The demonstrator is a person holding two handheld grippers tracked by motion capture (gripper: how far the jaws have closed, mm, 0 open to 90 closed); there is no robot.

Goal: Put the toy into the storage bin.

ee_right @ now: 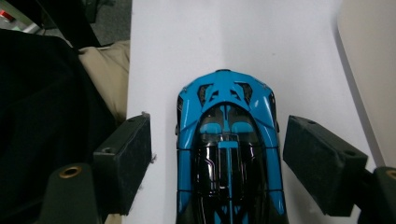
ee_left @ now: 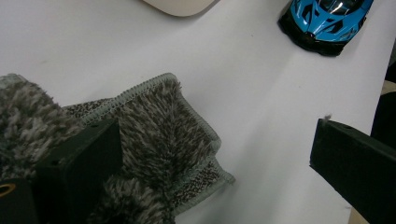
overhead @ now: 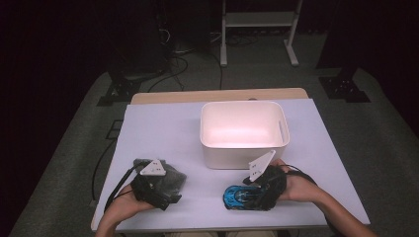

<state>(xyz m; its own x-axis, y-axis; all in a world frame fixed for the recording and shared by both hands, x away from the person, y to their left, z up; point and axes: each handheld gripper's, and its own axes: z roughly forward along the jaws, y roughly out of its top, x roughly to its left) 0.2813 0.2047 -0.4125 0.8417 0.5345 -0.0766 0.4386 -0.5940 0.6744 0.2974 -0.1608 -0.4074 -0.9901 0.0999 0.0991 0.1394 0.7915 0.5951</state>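
A blue and black toy car (overhead: pixel 240 197) stands on the white table near its front edge. My right gripper (overhead: pixel 249 195) is open and low over it, one jaw on each side. In the right gripper view a strip of table shows between each pad and the car (ee_right: pixel 226 154), so the right gripper (ee_right: pixel 217 123) does not press on it. At the front left lies a grey fuzzy cloth (overhead: pixel 173 177), folded. My left gripper (ee_left: pixel 215 135) is open wide above the cloth (ee_left: pixel 163 135), its left jaw over the pile and its right jaw over bare table.
An empty white bin (overhead: pixel 244 155) stands in the middle of the table, just behind the car; a corner of this bin (ee_left: pixel 180 5) shows in the left gripper view. The table's front edge (overhead: pixel 222 228) is close behind both hands. A metal stand (overhead: pixel 257 29) is on the floor beyond.
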